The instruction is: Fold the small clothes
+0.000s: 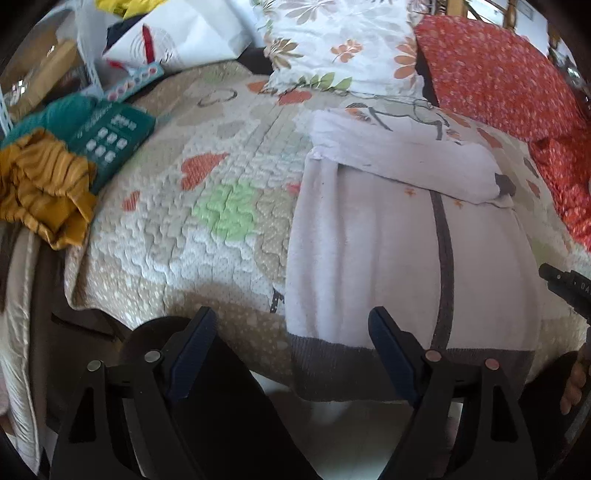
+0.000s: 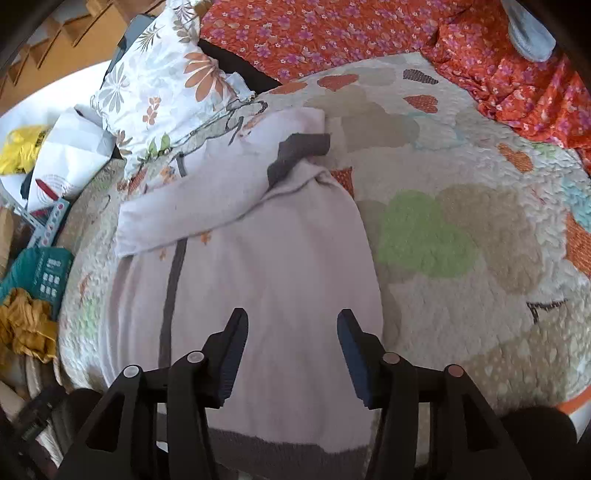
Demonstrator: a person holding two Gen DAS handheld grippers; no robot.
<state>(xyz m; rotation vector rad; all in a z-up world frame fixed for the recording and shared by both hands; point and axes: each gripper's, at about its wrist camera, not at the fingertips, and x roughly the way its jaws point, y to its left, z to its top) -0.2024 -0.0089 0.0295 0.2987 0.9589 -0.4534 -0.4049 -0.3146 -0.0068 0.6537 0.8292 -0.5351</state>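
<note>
A small pale pink fleece jacket with a grey centre strip and a grey hem lies flat on the quilted bed cover. One sleeve is folded across its upper part. It also shows in the right wrist view, where a grey cuff lies at its top. My left gripper is open and empty, just above the jacket's hem at the bed's front edge. My right gripper is open and empty over the jacket's lower right part. Its tip shows in the left wrist view.
A floral pillow and a red flowered blanket lie at the back. A mustard garment, a teal pack and a white bag sit at the left. Bare quilt lies right of the jacket.
</note>
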